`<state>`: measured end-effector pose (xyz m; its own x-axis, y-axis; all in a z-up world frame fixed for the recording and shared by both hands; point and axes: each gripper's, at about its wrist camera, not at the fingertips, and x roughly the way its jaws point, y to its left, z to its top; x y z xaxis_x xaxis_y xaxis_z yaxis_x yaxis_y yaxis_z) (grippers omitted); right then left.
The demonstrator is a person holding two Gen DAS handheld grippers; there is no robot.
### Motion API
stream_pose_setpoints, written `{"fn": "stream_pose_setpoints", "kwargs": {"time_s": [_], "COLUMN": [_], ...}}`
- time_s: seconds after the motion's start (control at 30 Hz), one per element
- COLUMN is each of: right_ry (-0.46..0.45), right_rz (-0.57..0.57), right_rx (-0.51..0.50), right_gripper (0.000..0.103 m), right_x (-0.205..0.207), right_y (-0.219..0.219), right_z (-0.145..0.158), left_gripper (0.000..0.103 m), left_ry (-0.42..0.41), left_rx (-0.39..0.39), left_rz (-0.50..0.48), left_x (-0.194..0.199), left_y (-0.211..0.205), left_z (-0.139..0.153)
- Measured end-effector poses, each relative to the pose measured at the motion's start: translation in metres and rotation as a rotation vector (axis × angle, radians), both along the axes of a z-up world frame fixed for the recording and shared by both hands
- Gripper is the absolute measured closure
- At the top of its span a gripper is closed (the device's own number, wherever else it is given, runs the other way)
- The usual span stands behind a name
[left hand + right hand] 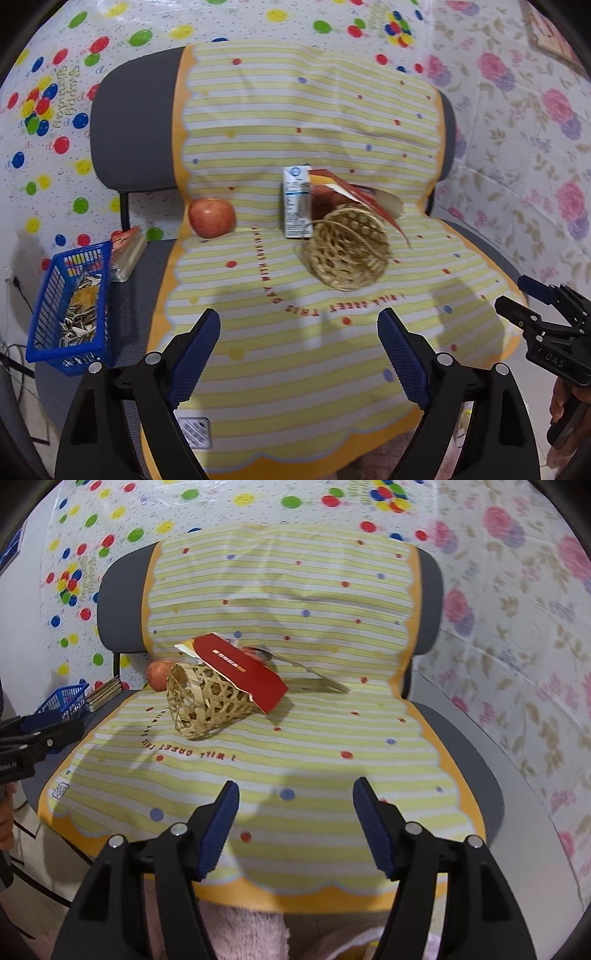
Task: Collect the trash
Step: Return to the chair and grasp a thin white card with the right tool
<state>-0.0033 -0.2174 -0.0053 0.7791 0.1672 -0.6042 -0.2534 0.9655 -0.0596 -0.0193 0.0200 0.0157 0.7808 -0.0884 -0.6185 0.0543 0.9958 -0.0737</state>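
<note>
Risk: left gripper [298, 334] and right gripper [294, 805] both wide open, empty, short of red carton [245, 670] leaning on tipped wicker basket [201, 705]; careless pinch could roll basket away.

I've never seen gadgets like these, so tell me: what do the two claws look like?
The left claw and right claw match: two black plastic arms, each with silver bolt heads, ending in a dark blue finger with a fine ribbed texture. From the left view, the right claw's black body shows white lettering reading DAS. No cables show on them. A bare hand holds it.
</note>
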Motion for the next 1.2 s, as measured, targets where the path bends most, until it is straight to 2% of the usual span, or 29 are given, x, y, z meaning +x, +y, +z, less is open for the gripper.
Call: {"fn": "stream_pose_setpoints", "kwargs": {"time_s": [0.23,0.3,0.47,0.77,0.83,0.87,0.93,1.0,1.07,1.2], "right_ry": [-0.034,-0.032,-0.029,-0.076,-0.089,-0.092,-0.097,-0.094,-0.089,-0.099], "right_rz": [0.097,0.115,0.163,0.196,0.218,0.220,0.225,0.206,0.182,0.086], "right_rx": [-0.076,-0.088,-0.141,-0.262,-0.280,-0.291,-0.263,-0.192,-0.080,0.054], "right_gripper": [0.040,0.048,0.057,0.057,0.075,0.089,0.098,0.101,0.101,0.101], "right_x": [0.056,0.071,0.102,0.125,0.122,0.119,0.111,0.103,0.088,0.061], "right_y": [0.035,0.042,0.058,0.081,0.083,0.084,0.079,0.067,0.046,0.007], "right_z": [-0.011,-0.014,-0.021,-0.023,-0.021,-0.020,-0.014,-0.003,0.014,0.037], "left_gripper": [0.016,0.016,0.016,0.016,0.016,0.016,0.016,0.016,0.016,0.016], "left_ry": [0.027,0.031,0.037,0.054,0.054,0.052,0.048,0.039,0.031,0.016], "left_rx": [0.018,0.023,0.026,0.012,0.017,0.017,0.015,0.013,0.010,0.016], "left_rz": [0.042,0.050,0.071,0.050,0.042,0.038,0.033,0.026,0.015,-0.010], "left_x": [0.031,0.040,0.061,0.071,0.069,0.066,0.063,0.060,0.058,0.057], "left_y": [0.017,0.019,0.026,0.020,0.017,0.016,0.014,0.011,0.007,-0.006], "left_z": [-0.004,-0.006,-0.008,-0.012,-0.011,-0.010,-0.007,-0.003,0.001,0.008]}}
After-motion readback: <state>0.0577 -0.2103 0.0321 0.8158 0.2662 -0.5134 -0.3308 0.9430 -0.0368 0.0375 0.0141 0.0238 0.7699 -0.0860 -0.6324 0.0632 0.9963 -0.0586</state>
